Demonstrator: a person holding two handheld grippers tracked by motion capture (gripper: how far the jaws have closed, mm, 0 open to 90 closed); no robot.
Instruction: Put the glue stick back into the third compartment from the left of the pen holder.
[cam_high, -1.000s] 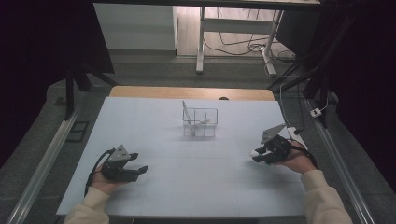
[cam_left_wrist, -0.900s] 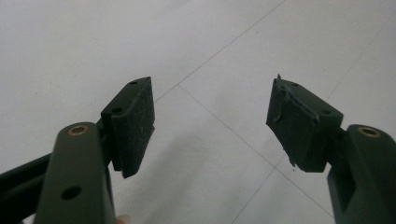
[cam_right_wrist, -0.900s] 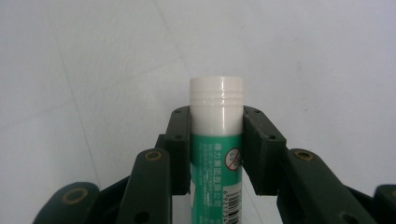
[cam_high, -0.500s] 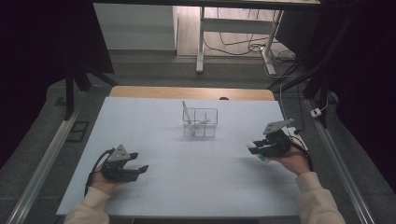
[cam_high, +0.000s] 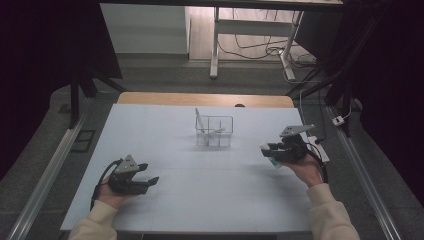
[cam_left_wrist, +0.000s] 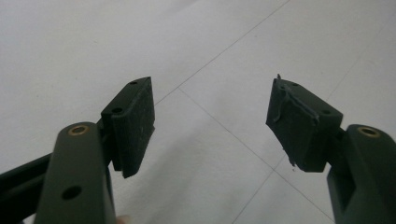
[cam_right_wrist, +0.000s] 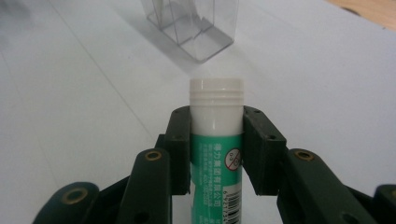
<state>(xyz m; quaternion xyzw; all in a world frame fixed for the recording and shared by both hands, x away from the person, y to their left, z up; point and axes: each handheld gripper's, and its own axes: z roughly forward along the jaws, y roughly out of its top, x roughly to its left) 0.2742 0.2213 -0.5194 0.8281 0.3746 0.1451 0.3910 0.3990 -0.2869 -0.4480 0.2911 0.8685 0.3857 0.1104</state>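
Glue stick between right tongs

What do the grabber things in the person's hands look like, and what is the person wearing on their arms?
Each hand carries a black two-jaw tool. The left gripper and right gripper each have a grey three-cornered plate on top and a black cable trailing behind. Up close, the jaws are dark arms with brass-ringed holes and flat black pads, a bit frayed at the edges. The sleeves are cream-coloured.
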